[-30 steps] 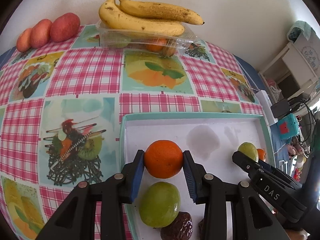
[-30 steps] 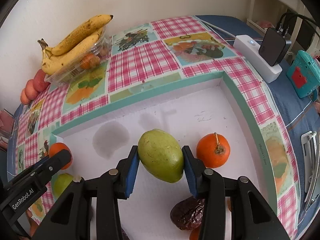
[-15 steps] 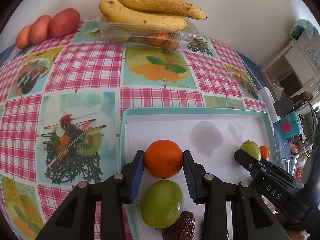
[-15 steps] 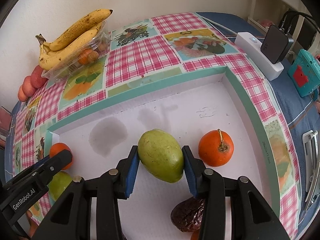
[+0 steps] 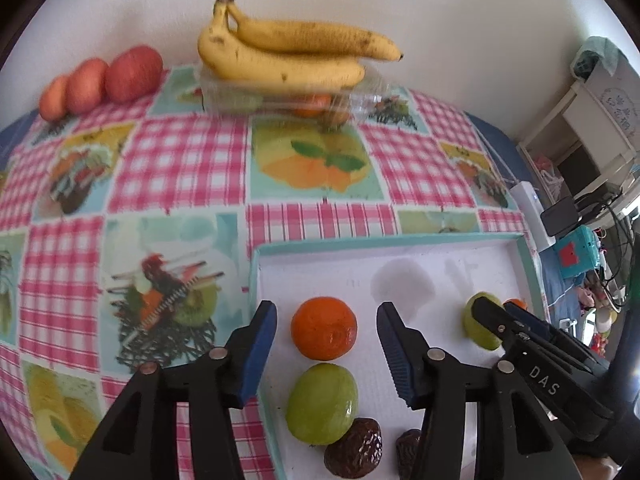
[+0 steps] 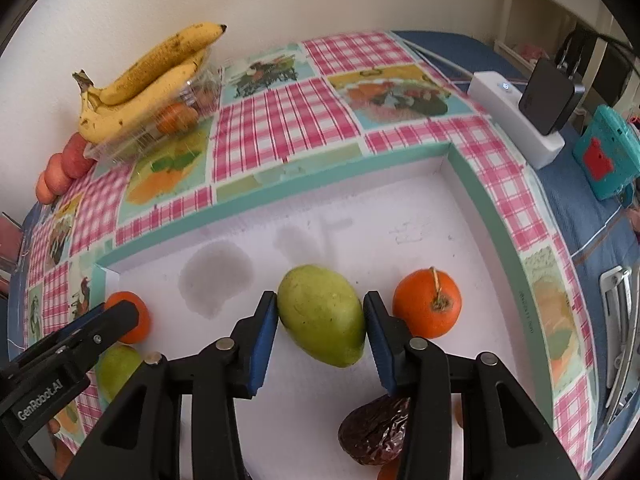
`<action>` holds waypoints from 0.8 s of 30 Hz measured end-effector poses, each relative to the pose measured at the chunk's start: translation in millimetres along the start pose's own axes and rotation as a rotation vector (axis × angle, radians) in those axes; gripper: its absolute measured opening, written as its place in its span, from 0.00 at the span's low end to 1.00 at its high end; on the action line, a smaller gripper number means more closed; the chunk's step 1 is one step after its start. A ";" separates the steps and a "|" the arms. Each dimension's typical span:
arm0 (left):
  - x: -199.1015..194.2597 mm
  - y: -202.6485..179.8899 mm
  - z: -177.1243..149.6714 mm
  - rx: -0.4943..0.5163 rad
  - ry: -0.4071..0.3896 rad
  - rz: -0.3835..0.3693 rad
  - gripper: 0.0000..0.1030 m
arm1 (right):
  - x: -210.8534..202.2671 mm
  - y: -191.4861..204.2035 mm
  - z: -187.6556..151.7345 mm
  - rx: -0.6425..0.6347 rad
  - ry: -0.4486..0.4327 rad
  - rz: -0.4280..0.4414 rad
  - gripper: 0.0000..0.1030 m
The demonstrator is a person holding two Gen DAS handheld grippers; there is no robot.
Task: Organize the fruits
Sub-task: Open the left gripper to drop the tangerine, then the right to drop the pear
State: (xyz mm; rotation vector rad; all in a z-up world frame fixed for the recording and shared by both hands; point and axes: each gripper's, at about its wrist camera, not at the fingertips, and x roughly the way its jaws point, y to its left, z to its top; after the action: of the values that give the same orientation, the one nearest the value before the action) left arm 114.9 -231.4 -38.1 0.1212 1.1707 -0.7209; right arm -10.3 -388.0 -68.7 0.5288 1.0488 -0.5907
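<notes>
2 oranges flank the green mango [image 6: 322,314] in the white tray [image 6: 472,184]. The right gripper [image 6: 322,334] clamps the mango, long axis slanting toward the dark date [image 6: 374,436]. The left gripper [image 5: 326,344] is opening, pads clear of its orange [image 5: 324,328].

An orange mandarin [image 5: 324,328] lies in the lower middle of the white tray [image 5: 400,256], with a round green fruit [image 5: 322,402] just below it. In the right wrist view, a green mango [image 6: 322,320] lies tilted at the centre, beside a stemmed orange [image 6: 427,309].

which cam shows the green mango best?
Right wrist view: the green mango sits whole and centred between the right hand-held gripper fingers, on the white tray. In the left wrist view only a green sliver shows, behind that gripper.
</notes>
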 end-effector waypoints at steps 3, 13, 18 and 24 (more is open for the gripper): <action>-19.6 2.1 6.2 -0.002 -0.045 0.010 0.55 | -13.3 0.9 4.6 -0.007 -0.017 0.003 0.45; -31.6 41.9 5.8 -0.090 -0.010 0.222 0.87 | -59.9 8.2 15.9 -0.031 -0.138 0.000 0.64; -25.6 58.9 4.1 -0.112 -0.005 0.311 0.99 | -59.6 13.0 16.8 -0.057 -0.155 -0.027 0.81; -26.8 72.5 3.8 -0.145 -0.009 0.357 1.00 | -53.8 16.8 14.0 -0.071 -0.149 -0.020 0.93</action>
State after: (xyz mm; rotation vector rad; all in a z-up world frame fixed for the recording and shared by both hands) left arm 154.2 -165.0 -33.1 0.1992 1.1506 -0.3213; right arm -10.3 -374.4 -12.2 0.4057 0.9310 -0.5993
